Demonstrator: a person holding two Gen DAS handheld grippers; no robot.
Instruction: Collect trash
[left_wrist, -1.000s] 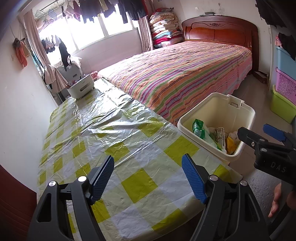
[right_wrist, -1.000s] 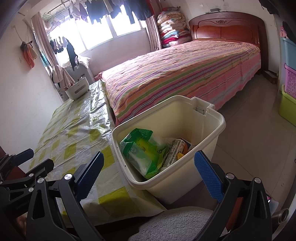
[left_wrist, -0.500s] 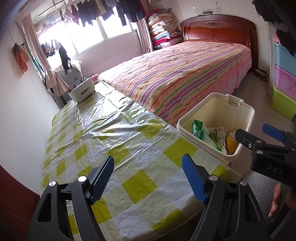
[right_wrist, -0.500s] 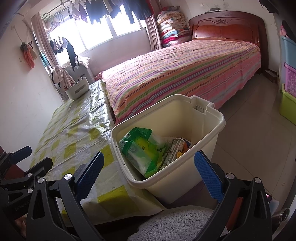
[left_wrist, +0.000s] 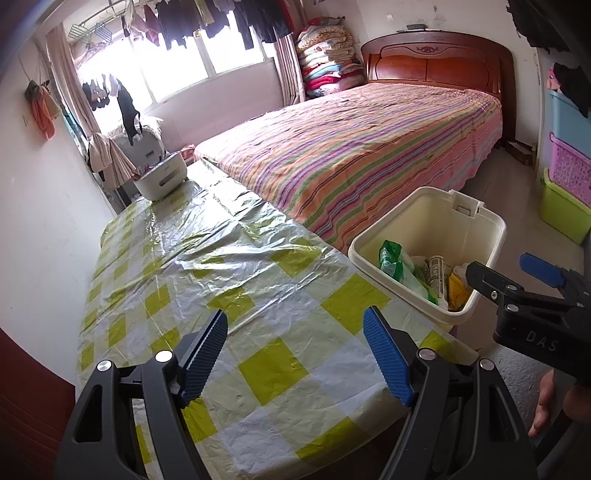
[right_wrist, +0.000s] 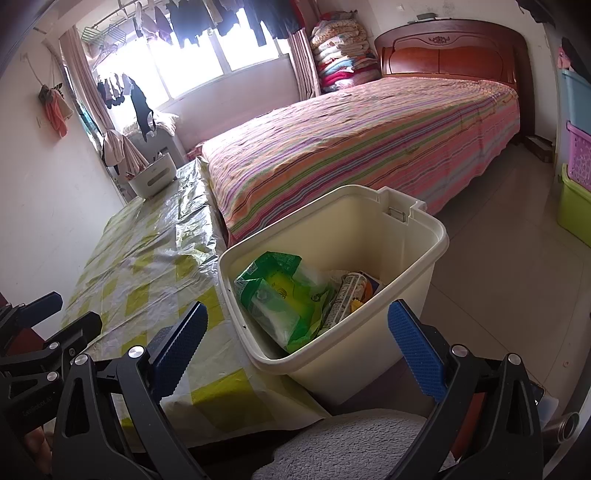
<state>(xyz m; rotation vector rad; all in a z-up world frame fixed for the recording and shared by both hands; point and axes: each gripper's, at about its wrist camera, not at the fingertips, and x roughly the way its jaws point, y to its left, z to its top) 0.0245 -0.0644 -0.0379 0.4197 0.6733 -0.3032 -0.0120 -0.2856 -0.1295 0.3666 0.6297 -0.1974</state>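
- Left wrist view shows almost nothing changed over the last second: your left tool (left_wrist: 295, 354) hovers in the same spot over the checked surface (left_wrist: 258, 295), jaws wide and empty, as before.
- Your right tool (right_wrist: 295, 339) has not moved either; its jaws stand wide with nothing between them, aimed at the cream bin (right_wrist: 424, 236).
- The trash sits inside that bin: a green wrapper (right_wrist: 280, 295), a rolled printed packet (right_wrist: 343, 295) and something yellow (left_wrist: 458, 291).
- No loose trash shows on the surface, so you are probably finished or pausing.
- The bin stands just beside the surface's right edge, where the plastic cover hangs over; mind that edge if you reach across.
- Open floor (right_wrist: 498, 258) lies right of the bin; the bed (left_wrist: 369, 147) closes off the far side.
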